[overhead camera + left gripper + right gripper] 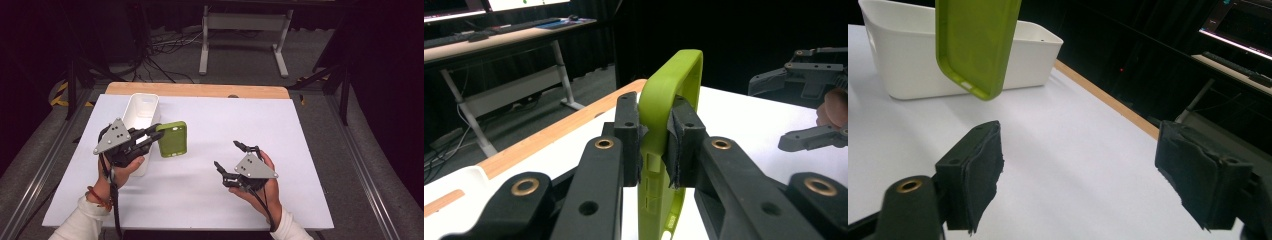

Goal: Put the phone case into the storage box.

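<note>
Right gripper (234, 159): we see its jaws spread wide over bare white table (210, 190), holding nothing.
Left gripper (156, 135): clamped on the green phone case (173, 139), held off the table.
White bin (142, 111): just behind the case, beside our left hand.

Lab or recording studio: black curtains (385, 60) around, cables (160, 55) on grey floor at 12 o'clock, desk (499, 42) with monitors, white-covered worktop (300, 150).
</note>
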Demonstrator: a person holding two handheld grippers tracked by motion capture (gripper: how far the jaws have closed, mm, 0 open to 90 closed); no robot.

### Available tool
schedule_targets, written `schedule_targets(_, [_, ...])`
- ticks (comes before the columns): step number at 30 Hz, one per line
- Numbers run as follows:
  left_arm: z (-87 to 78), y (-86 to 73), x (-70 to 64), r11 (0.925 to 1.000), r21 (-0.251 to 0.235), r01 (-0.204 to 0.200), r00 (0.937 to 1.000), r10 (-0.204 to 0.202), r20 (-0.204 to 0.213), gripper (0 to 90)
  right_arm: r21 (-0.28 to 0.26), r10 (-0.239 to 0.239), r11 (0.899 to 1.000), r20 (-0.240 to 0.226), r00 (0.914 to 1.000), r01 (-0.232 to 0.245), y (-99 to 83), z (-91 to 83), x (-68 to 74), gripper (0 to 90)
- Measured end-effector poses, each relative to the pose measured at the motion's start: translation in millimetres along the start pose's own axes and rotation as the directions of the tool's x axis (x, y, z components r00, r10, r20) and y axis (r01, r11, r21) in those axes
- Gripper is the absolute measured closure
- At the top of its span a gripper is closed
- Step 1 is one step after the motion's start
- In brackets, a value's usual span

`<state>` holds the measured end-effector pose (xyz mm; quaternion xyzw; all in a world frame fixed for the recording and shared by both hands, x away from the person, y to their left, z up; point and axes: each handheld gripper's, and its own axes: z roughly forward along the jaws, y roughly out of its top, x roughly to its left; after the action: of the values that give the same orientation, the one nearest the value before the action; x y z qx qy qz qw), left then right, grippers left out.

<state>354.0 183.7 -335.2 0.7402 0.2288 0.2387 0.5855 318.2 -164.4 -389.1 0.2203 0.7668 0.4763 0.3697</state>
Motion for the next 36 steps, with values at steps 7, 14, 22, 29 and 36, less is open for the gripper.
schedule_targets(7, [-4.6,2.0,2.5,0.9999,-0.010,-0.002,1.0000,0.002,-0.006,78.2,0.017,0.006,1.000,0.010,0.9999,-0.006,-7.2,-6.5,-2.9,18.5])
schedule_targets(14, [-8.4,3.5,4.5,0.9998,-0.021,0.001,0.9999,-0.001,-0.013,78.2,0.031,0.003,1.000,0.012,0.9999,-0.004,-14.1,-11.4,-3.9,18.5])
schedule_targets(22, [-12.6,5.0,6.3,0.9996,-0.029,0.003,0.9999,-0.003,-0.015,78.2,0.042,-0.004,0.999,0.007,1.0000,0.004,-25.0,-18.2,-2.7,18.3])
schedule_targets(29, [-19.1,6.8,10.6,0.9994,-0.035,-0.003,0.9998,0.002,-0.021,78.2,0.046,-0.022,0.999,-0.001,0.9998,0.022,-30.6,-24.7,1.0,17.5])
schedule_targets(36, [-24.8,8.9,14.1,0.9990,-0.045,-0.009,0.9994,0.007,-0.035,78.2,0.063,0.006,0.998,0.000,1.0000,-0.006,-39.6,-32.2,-0.3,17.5])
